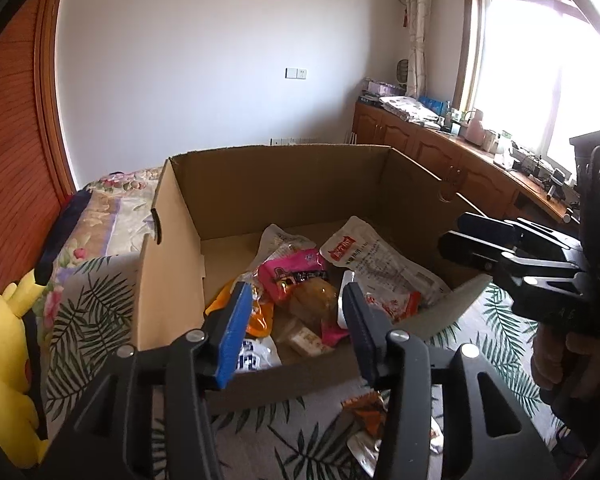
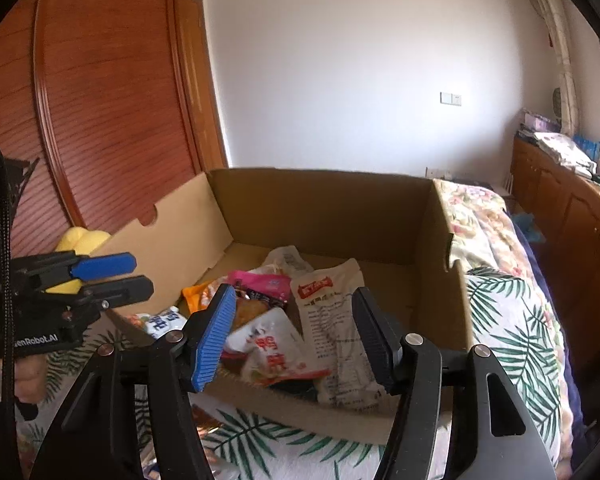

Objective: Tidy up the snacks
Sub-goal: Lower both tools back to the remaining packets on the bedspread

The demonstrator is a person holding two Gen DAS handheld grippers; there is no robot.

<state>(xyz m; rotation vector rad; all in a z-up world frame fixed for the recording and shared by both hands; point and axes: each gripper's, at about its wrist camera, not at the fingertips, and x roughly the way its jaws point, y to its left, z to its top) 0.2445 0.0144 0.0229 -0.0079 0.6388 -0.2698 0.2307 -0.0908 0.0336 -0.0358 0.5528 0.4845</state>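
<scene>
An open cardboard box (image 1: 260, 184) (image 2: 320, 200) stands on a leaf-print bed cover and holds several snack packets. Among them are a pink packet (image 1: 292, 268) (image 2: 262, 280), a large white packet with a red label (image 1: 364, 252) (image 2: 328, 300) and an orange packet (image 1: 256, 312). My left gripper (image 1: 292, 320) (image 2: 112, 276) is open and empty just above the box's near edge. My right gripper (image 2: 294, 332) (image 1: 472, 236) is open and empty over the near right part of the box. An orange-brown wrapper (image 1: 364, 408) lies on the cover outside the box, in front of it.
A yellow plush toy (image 1: 4, 360) (image 2: 82, 240) sits left of the box. A wooden wardrobe (image 2: 100, 80) stands at the left. Wooden cabinets (image 1: 440, 148) with clutter run under the window at the right. A floral quilt (image 2: 476, 216) lies behind the box.
</scene>
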